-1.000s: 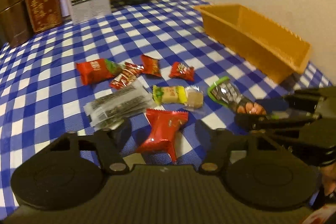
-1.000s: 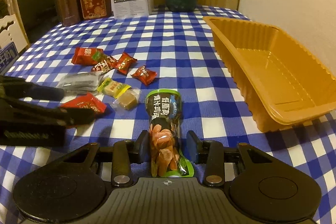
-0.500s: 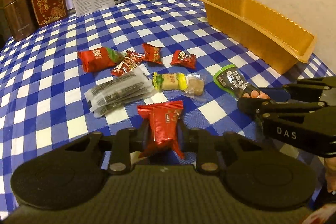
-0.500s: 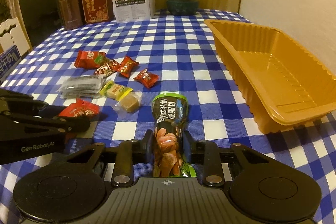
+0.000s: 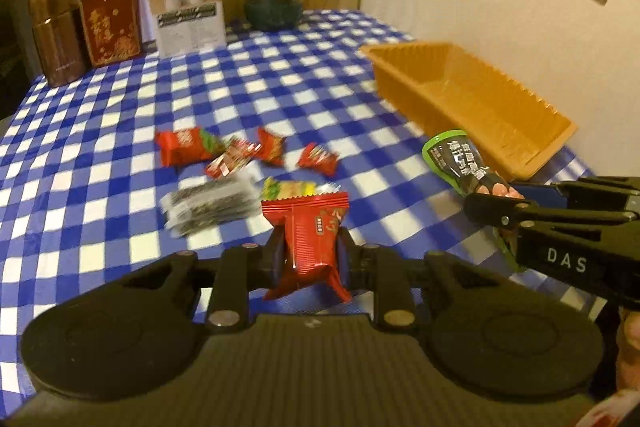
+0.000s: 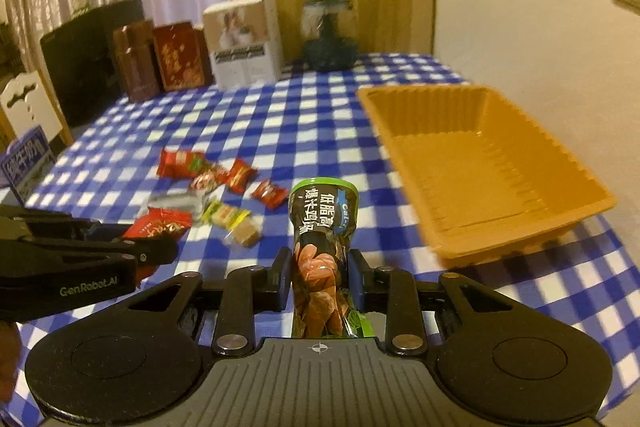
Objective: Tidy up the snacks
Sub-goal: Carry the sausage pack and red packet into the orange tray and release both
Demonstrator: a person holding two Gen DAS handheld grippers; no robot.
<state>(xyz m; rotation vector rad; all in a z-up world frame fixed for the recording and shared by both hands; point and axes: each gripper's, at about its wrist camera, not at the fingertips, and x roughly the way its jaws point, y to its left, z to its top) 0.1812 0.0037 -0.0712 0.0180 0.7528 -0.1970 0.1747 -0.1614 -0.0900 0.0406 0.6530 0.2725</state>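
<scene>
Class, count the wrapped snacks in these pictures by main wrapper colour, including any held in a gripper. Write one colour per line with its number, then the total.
Red: 5, one held in the left gripper
Green and black: 1, in the right gripper
Yellow and green: 1
Clear over tan: 1
Clear over dark: 1
Total: 9

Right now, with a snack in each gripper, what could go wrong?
The left gripper pinches only the middle of the red packet, so it might slip out. The right gripper holds the long green pouch near its lower half; the top could catch the orange tray rim. The two grippers are close together and might bump.
</scene>
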